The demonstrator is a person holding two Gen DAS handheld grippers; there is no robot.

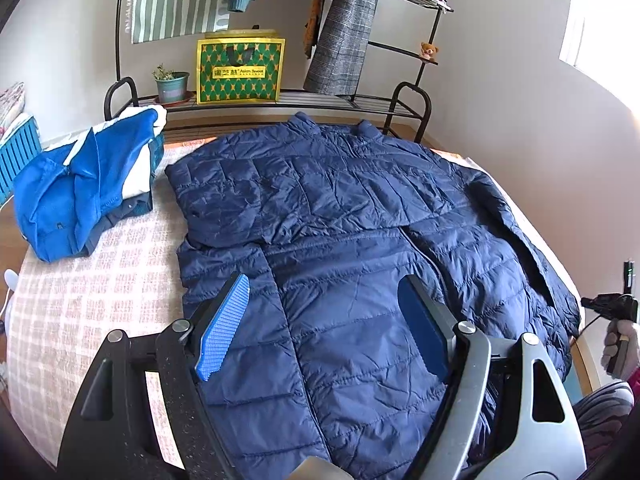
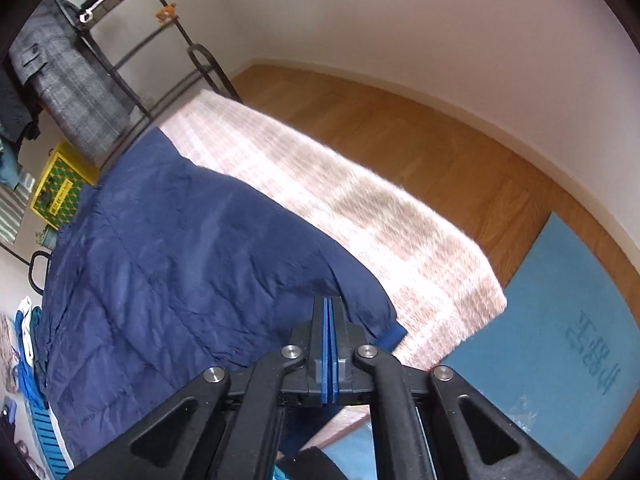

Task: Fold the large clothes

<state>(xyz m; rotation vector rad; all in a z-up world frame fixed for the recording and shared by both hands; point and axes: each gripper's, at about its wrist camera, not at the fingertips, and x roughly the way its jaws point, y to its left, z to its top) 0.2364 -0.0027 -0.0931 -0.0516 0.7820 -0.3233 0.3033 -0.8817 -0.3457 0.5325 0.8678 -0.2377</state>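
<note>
A navy quilted puffer jacket (image 1: 352, 216) lies spread front-up on a table covered by a pink checked cloth (image 1: 92, 300), collar toward the far rack. Its left sleeve is folded across the chest. My left gripper (image 1: 324, 320) is open and empty, hovering over the jacket's lower part. In the right wrist view the jacket (image 2: 168, 256) fills the left, its right sleeve ending in a blue cuff (image 2: 394, 336) near the table edge. My right gripper (image 2: 329, 304) is shut with pads together, nothing visibly between them, just above that sleeve.
A pile of blue and white clothes (image 1: 80, 188) sits at the table's far left. A black rack (image 1: 280, 100) behind holds a green-yellow bag (image 1: 240, 70), a potted plant (image 1: 172, 84) and hanging coats. Wooden floor (image 2: 420, 148) and a blue mat (image 2: 560, 340) lie to the right.
</note>
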